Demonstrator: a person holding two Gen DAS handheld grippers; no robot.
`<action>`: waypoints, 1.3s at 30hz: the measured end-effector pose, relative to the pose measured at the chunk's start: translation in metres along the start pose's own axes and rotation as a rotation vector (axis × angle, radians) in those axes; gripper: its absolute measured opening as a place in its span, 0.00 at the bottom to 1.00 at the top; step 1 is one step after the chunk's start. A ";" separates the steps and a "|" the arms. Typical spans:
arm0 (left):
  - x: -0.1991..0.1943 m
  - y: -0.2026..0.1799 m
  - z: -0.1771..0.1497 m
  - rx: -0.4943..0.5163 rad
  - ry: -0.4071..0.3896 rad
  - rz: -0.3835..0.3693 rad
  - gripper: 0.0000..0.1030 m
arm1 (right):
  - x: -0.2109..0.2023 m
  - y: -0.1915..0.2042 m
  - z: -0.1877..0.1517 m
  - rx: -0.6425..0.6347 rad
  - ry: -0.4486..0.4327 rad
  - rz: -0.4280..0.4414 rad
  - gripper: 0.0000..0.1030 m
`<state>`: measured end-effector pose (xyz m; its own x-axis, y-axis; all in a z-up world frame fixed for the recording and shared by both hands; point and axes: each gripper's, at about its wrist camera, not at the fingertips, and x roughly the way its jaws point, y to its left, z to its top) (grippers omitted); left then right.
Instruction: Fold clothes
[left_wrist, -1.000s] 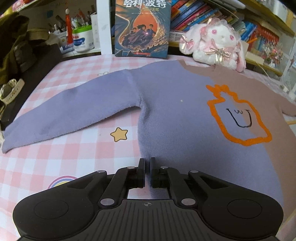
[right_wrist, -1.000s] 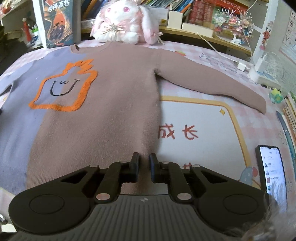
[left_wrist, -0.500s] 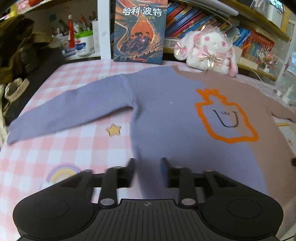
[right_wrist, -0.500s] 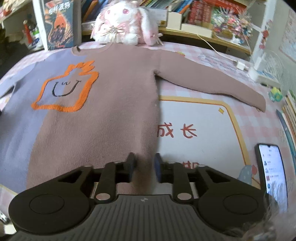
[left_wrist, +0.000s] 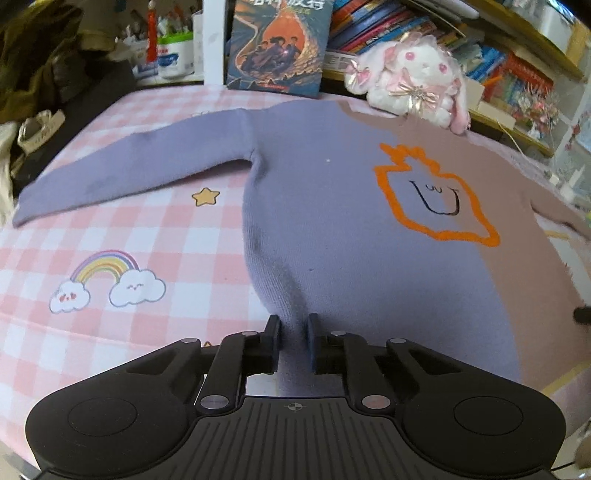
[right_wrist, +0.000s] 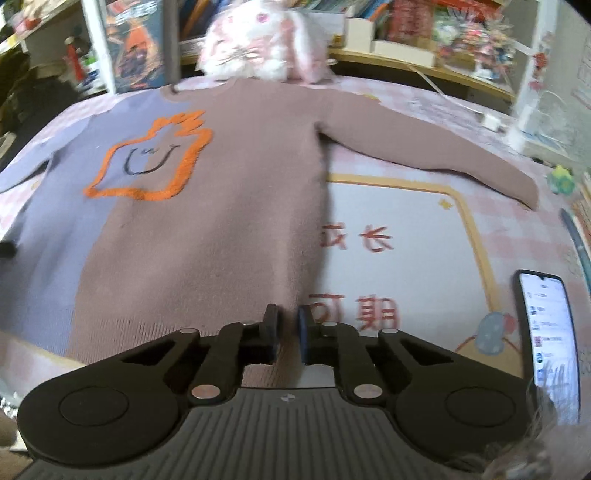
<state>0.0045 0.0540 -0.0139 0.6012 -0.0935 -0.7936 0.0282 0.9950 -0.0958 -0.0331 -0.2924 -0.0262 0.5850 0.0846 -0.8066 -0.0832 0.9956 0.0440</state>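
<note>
A sweater, lilac on one half and brown on the other, lies flat on the pink checked cover with an orange outline on its chest and both sleeves spread. My left gripper is at the lilac side of the hem. Its jaws are closing, and a ridge of lilac knit is pinched up between them. At the brown hem's right corner, my right gripper has its jaws closing too, with brown knit between the pads.
A white plush rabbit and an upright book stand behind the collar, before crowded shelves. A lit phone lies at the right, near the cover's edge. Dark clothes are piled at the far left.
Both grippers were shut a second ago, spread their jaws half a second ago, and have closed on the hem. The left one drew back toward the near edge, bringing the rainbow print into view.
</note>
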 end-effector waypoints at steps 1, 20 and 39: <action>0.000 0.000 -0.001 0.002 -0.003 0.003 0.13 | 0.000 -0.002 0.000 0.001 -0.001 0.003 0.10; 0.000 -0.013 0.000 0.009 -0.003 0.132 0.13 | -0.004 -0.004 -0.007 -0.089 -0.002 0.098 0.10; -0.028 -0.043 -0.006 0.008 -0.098 0.185 0.66 | -0.012 -0.004 0.000 -0.080 -0.056 0.059 0.43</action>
<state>-0.0185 0.0138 0.0088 0.6713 0.0941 -0.7352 -0.0834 0.9952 0.0513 -0.0394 -0.2975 -0.0168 0.6211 0.1471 -0.7698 -0.1814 0.9825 0.0413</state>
